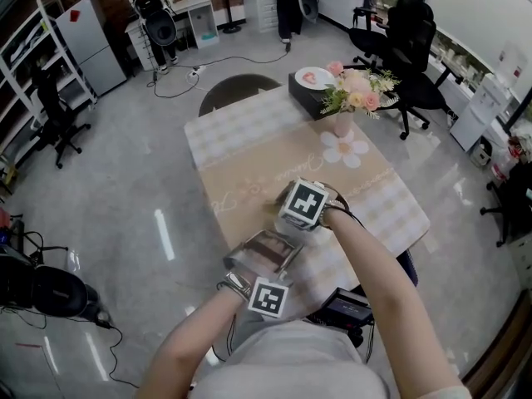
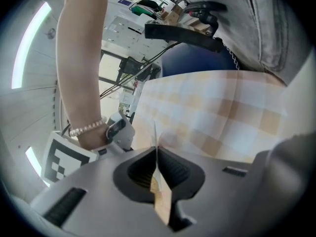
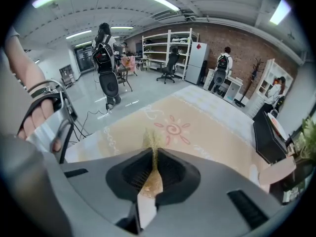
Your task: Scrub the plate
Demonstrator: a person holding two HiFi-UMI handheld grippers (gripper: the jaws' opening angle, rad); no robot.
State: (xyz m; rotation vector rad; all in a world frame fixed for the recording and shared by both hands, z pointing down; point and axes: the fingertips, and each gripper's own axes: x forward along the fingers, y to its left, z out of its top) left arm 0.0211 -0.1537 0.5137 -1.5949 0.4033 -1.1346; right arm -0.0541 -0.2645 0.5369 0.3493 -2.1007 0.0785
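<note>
At the near edge of the table point(image 1: 194, 140) both tongs sit close together over the checked cloth point(image 1: 391, 198). The left gripper point(image 2: 156, 144) is pinched together on nothing. The right gripper point(image 3: 152, 147) is pinched together too, with only a tan wisp at its tips that I can't identify. Well apart from them, the plate point(image 1: 314, 77) lies on a black box point(image 1: 301, 98) at the far end. My worry is the reach: the vase point(image 1: 342, 125) of flowers point(image 1: 359, 90) stands just beside that box, roughly between the right arm and the plate, and a forearm or marker cube could tip it. Scrubbing up there might also shove the plate off the box, since neither tong pins it down. Leaning in could bunch the cloth and drag things with it. A dark chair point(image 1: 237, 90) is tucked at the far side, and the office chairs point(image 1: 411, 48) and people point(image 1: 154, 11) beyond look like no hindrance.
</note>
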